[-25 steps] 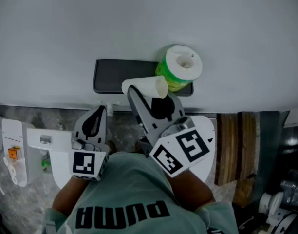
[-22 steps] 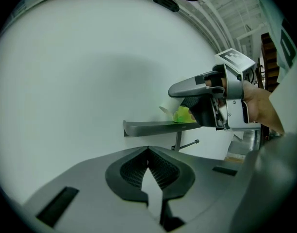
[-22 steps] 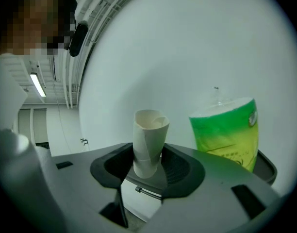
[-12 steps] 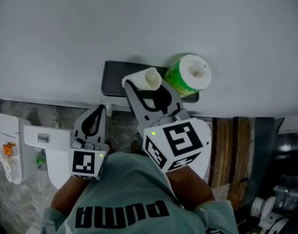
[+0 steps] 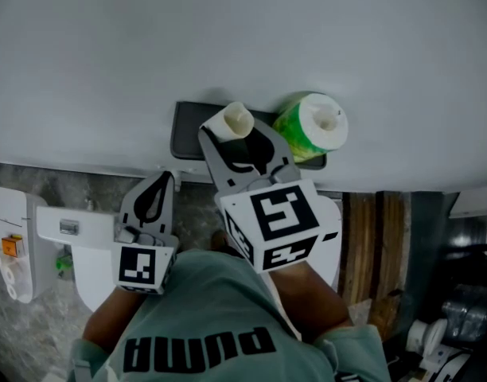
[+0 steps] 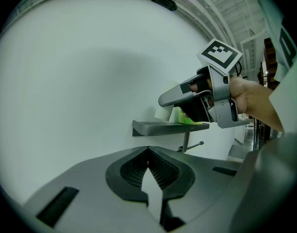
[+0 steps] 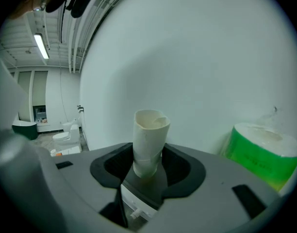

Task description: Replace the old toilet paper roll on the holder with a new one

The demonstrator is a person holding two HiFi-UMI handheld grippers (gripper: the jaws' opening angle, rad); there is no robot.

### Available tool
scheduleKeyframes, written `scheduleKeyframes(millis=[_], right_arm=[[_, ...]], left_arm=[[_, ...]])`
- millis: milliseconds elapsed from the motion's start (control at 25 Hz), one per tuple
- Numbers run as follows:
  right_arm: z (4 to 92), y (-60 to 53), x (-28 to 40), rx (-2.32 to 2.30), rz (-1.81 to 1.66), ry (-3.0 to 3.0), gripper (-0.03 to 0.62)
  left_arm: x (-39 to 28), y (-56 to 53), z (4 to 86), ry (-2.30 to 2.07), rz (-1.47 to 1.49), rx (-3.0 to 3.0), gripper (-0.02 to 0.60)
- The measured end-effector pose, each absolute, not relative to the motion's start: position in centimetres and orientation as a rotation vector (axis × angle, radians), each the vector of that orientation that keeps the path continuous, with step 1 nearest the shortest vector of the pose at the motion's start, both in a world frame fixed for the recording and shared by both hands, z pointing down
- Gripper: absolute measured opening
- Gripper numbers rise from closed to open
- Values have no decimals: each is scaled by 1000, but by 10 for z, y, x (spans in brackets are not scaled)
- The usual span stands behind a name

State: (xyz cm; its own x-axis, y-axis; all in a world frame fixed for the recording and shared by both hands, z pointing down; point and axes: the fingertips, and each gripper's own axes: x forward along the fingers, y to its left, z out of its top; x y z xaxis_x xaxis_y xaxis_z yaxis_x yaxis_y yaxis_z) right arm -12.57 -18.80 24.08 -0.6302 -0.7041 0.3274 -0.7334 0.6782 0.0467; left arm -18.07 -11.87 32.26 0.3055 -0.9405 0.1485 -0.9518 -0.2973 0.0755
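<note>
Your right tool (image 5: 234, 135) clamps the white cardboard tube (image 5: 232, 119) over the dark wall shelf (image 5: 188, 130), left of the green-wrapped paper roll (image 5: 311, 126). Your left tool (image 5: 159, 183) is closed and empty.

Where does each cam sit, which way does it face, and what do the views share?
Head view: on the person's head, looking steeply down the white wall at the shelf. It shows the left gripper, the right gripper and the green shirt.
Left gripper view: on the left gripper, facing the wall along its own shut jaws. It shows the right gripper and the hand from the side.
Right gripper view: on the right gripper, facing the wall. Its own jaws clamp the cardboard tube.
Shared: the green-wrapped roll on the shelf shows in all three.
</note>
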Motion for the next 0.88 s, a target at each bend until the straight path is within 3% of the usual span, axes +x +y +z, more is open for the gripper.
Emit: scheduleKeyframes(millis=[880], right_arm=[[254,-191,-130,1137,123,-2513,184]], left_arm=[[-175,-108,323,-1726,112,2451,3]])
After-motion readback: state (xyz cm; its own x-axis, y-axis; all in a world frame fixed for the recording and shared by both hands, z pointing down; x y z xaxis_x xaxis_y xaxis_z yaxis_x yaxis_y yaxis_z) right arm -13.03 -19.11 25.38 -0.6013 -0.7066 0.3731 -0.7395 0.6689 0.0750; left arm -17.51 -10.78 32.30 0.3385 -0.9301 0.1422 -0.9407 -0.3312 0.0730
